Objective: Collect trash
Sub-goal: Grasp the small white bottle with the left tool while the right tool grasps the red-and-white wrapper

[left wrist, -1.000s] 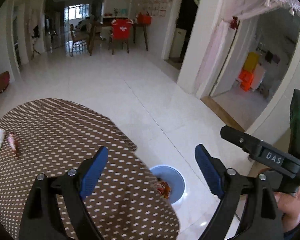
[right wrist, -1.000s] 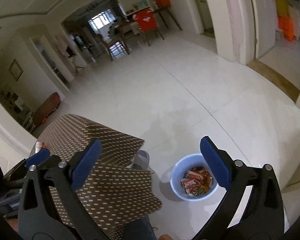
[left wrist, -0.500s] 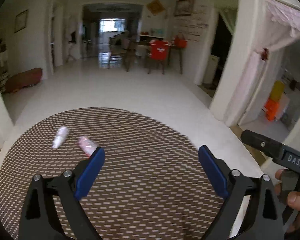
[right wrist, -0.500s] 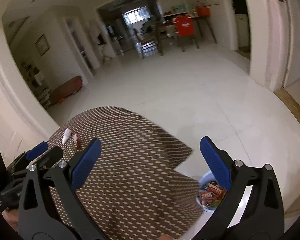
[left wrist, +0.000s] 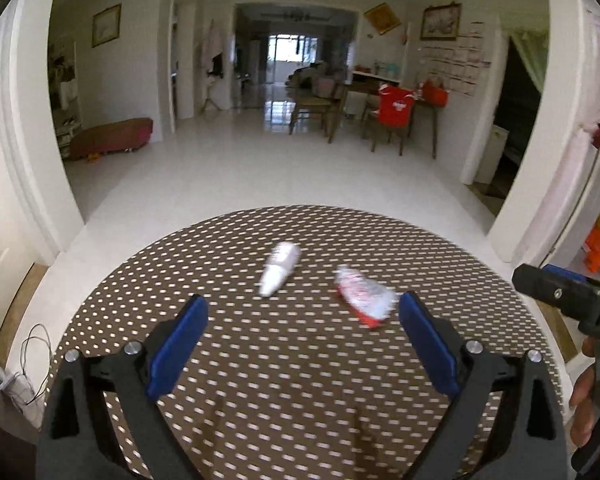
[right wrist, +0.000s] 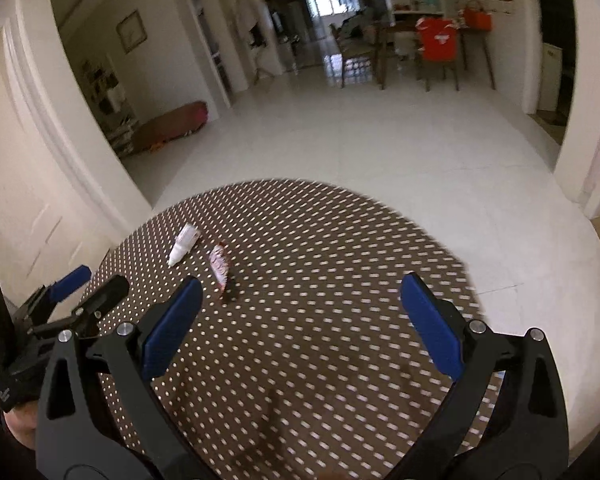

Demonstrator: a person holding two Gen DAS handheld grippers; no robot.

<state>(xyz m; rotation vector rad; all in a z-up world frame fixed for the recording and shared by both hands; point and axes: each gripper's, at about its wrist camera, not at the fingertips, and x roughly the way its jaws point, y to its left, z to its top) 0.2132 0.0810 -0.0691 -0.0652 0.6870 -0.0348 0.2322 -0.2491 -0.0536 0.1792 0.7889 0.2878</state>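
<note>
Left wrist view: two pieces of trash lie on the round table (left wrist: 300,360), which is covered in a brown cloth with pale dots. One is a white tube (left wrist: 280,268), blurred, with its narrow tip toward 7 o'clock and its wide end toward 1 o'clock. The other is a crumpled red and white wrapper (left wrist: 362,300), its long axis running from 11 to 5 o'clock. The wrapper sits at 4 o'clock from the tube, near it but apart. The left gripper (left wrist: 303,340) is released, jaws wide with nothing between them; the wrapper lies just beside the right pad.

Right wrist view: the same two pieces sit at 10 o'clock on the table. The right gripper (right wrist: 300,320) is released and empty.
</note>
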